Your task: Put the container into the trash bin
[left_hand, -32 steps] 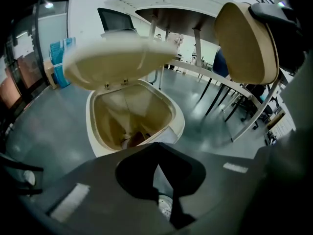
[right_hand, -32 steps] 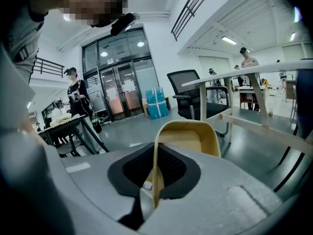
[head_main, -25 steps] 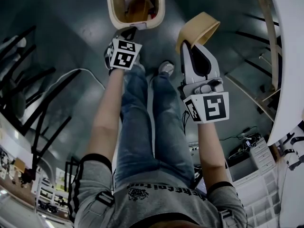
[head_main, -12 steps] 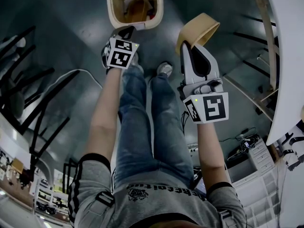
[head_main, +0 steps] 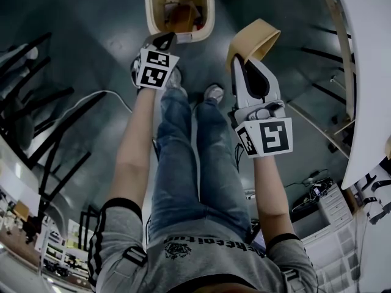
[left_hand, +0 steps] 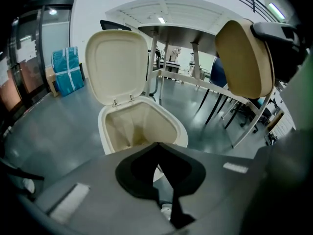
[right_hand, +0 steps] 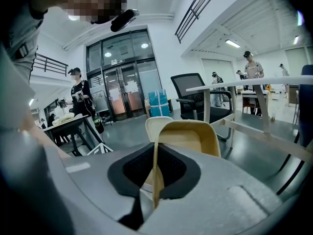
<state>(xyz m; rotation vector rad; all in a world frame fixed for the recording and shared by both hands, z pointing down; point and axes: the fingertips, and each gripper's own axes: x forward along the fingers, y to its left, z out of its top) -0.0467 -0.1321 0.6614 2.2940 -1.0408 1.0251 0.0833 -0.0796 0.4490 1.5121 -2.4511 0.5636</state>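
One container (head_main: pixel 256 36): tan, shallow, oval, thin-walled, empty, held up on edge. The right gripper (head_main: pixel 239 57) has its jaws clamped on the container's rim, so the body stands beyond the fingertips, in the air and to the right of the one bin (head_main: pixel 149 12). The bin's lid (left_hand: pixel 117 62) is up. The left gripper (head_main: pixel 164 42) is near the bin's rim, jaws together on nothing. Two grippers.
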